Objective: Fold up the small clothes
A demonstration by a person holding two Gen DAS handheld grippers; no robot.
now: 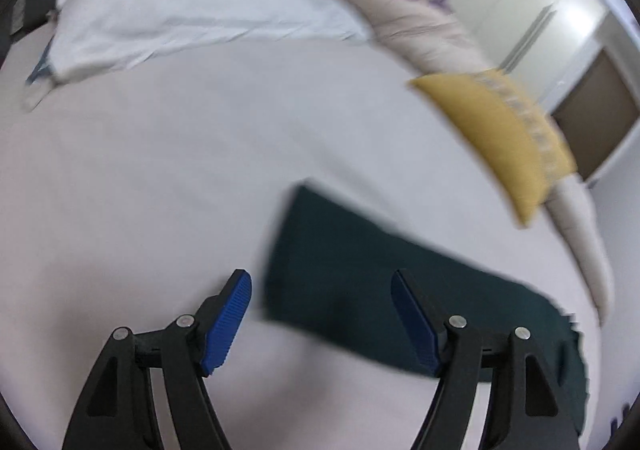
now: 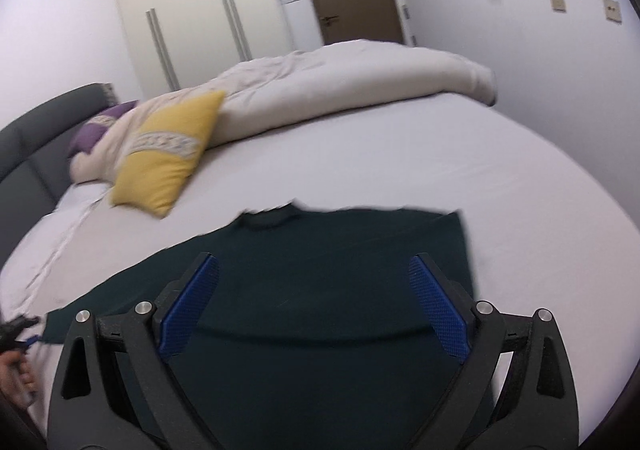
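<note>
Subject of work: one dark green garment, lying flat on the white-sheeted bed. In the right wrist view it fills the lower centre of the frame, neckline at 12 o'clock of the cloth and one squared corner at about 2 o'clock. A crease line crosses it near the bottom, so it appears to carry at least one fold; its outline in the left wrist view is a long rectangle running from centre toward 4 o'clock. How many layers lie there cannot be told.

Right tool: jaws spread wide, nothing between the blue pads, held above the garment and clear of it.

Left tool: jaws apart, empty. The garment's near end lies beneath the gap between the fingers, but the pads do not press on it. This view is blurred.

Surroundings: a yellow cushion at 10 o'clock from the garment, a rolled duvet behind it at 12 o'clock, a white pillow at the head of the bed. All stand apart from the cloth.

Assessment: folding is partly done. The piece is neat and squared, yet long; a further fold across its length seems to remain. No other clothes are in view.
</note>
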